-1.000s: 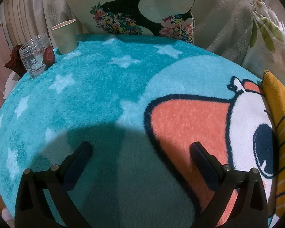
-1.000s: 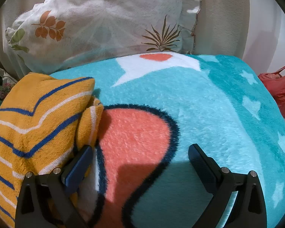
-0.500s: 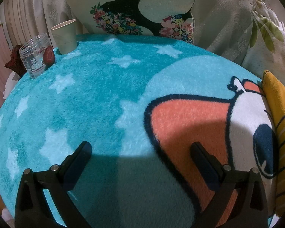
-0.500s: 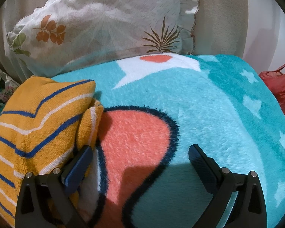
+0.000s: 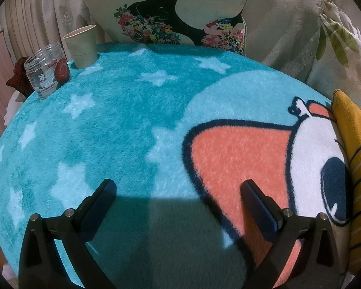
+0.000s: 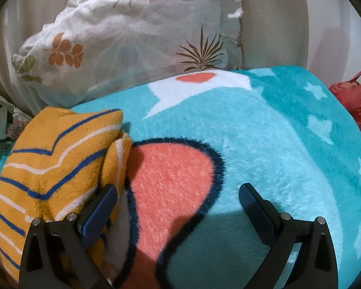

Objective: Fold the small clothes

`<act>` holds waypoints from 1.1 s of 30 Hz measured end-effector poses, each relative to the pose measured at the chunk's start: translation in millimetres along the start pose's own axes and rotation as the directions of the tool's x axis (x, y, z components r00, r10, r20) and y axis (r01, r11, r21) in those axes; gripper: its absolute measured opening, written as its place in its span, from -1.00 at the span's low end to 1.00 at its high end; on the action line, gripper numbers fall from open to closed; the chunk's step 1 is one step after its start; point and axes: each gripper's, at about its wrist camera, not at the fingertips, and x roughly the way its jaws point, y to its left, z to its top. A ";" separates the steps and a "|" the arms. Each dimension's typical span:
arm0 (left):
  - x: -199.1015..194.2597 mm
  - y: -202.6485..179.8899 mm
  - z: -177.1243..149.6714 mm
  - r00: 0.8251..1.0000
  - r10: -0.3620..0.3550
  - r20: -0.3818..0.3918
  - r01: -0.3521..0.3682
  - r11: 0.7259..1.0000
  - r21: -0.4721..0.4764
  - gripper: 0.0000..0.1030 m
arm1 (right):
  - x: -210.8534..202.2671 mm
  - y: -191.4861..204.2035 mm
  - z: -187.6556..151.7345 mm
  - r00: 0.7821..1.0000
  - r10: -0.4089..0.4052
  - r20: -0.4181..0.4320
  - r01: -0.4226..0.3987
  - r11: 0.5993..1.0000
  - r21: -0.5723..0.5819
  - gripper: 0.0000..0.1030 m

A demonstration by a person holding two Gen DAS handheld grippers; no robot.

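Observation:
A folded yellow garment with blue and white stripes [image 6: 53, 159] lies on the teal plush blanket [image 6: 276, 132] at the left of the right wrist view. It also shows at the right edge of the left wrist view [image 5: 356, 149]. My right gripper [image 6: 178, 200] is open and empty, its left finger beside the garment's edge. My left gripper [image 5: 178, 200] is open and empty above the blanket [image 5: 108, 120], with the garment far to its right.
A paper cup [image 5: 81, 45] and a clear plastic jar [image 5: 47, 69] stand at the blanket's far left. Cushions [image 5: 180, 12] line the back. A leaf-print pillow [image 6: 132, 36] lies behind the garment. A red bag [image 6: 358, 98] sits off the right edge.
The shadow on the blanket has drawn back toward both grippers. The right wrist view has shifted slightly, with the garment sitting a bit lower and to the left. Both grippers stay open.

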 end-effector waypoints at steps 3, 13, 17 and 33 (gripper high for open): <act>0.0 0.2 0.1 1.000 0.000 0.000 0.000 1.000 0.000 1.00 | -1.6 -0.7 -0.5 1.000 0.005 0.008 -0.005 1.000 0.011 0.98; 0.5 0.4 0.6 1.000 0.000 0.000 0.000 1.000 -0.001 1.00 | -9.8 -20.2 -5.3 0.992 0.109 0.066 -0.116 0.986 0.118 0.98; 0.1 0.2 0.4 1.000 0.001 0.000 -0.001 1.000 -0.001 1.00 | -11.1 -21.5 -6.1 0.990 0.121 0.073 -0.130 0.983 0.127 0.98; 0.0 0.5 0.8 1.000 0.001 -0.001 -0.001 1.000 -0.002 1.00 | -18.5 -36.9 -9.6 0.973 0.203 0.113 -0.222 0.955 0.197 0.99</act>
